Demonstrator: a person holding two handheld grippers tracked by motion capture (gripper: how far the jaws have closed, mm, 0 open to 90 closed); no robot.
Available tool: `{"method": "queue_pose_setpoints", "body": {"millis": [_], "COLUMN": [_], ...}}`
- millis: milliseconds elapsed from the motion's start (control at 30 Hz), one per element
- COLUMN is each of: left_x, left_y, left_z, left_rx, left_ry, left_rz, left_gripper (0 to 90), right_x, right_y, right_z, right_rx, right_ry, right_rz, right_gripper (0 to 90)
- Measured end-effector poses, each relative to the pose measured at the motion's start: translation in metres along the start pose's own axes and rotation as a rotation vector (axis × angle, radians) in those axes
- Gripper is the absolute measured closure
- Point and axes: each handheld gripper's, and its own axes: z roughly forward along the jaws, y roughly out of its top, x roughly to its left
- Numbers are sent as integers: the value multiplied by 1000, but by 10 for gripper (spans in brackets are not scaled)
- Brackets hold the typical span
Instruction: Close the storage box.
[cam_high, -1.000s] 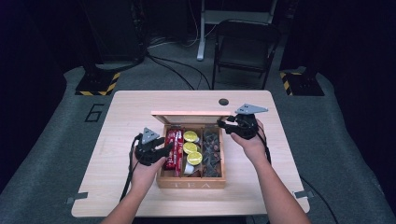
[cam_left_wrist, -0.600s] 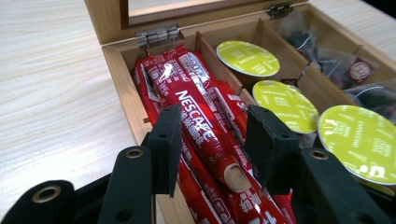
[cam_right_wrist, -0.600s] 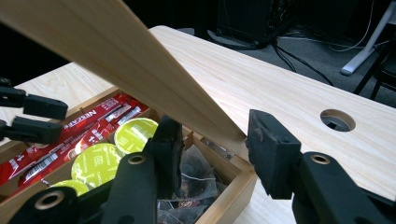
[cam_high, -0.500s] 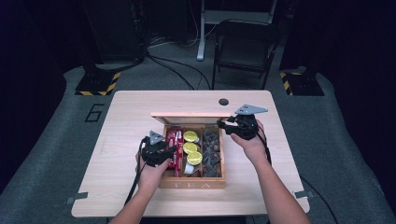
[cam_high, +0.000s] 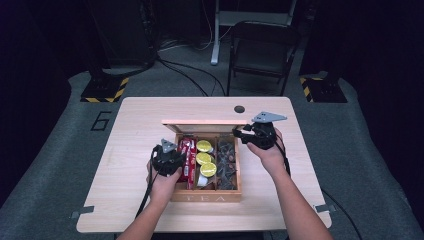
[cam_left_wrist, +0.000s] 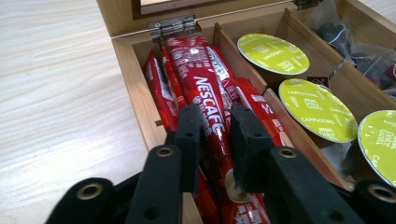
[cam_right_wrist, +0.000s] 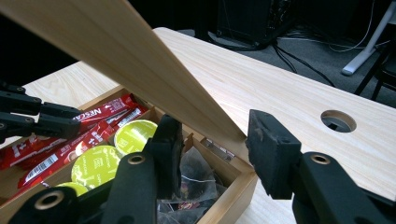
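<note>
My left gripper (cam_left_wrist: 215, 135) just closed on a glossy red Nescafe stick (cam_left_wrist: 212, 116) in the left compartment of the wooden TEA box (cam_high: 206, 197). Right gripper (cam_right_wrist: 212, 149) pinches the smooth wood lid (cam_right_wrist: 130, 60), holding it up. Round yellow-green Cappuccino pods (cam_left_wrist: 315, 109) sit in the mid compartment.

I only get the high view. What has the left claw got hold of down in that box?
Observer: The left gripper has just been closing its jaws on a red Nescafe stick. The pads now press its sides.
Operator: And those yellow-green discs?
Observer: They are capsules with Cappuccino printed on their tops.
Operator: What keeps the lid up?
Observer: The right gripper has a pad on each face of the wooden lid, at its corner.
</note>
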Motion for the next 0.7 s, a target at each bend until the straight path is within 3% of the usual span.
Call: {"method": "queue_pose_setpoints", "body": {"millis": [200, 700], "left_x": [1, 11], "left_y": [1, 0], "left_z": [-3, -19], "left_rx": [-10, -47], "left_ry": [-5, -11], "left_rz": [2, -36], "left_gripper": [818, 830], "right_x": [0, 0], "right_y": [0, 0], "right_z": [0, 0], "right_rx": [0, -1], "right_ry": [-1, 0], "right_rz": [0, 1], "right_gripper": [560, 559]}}
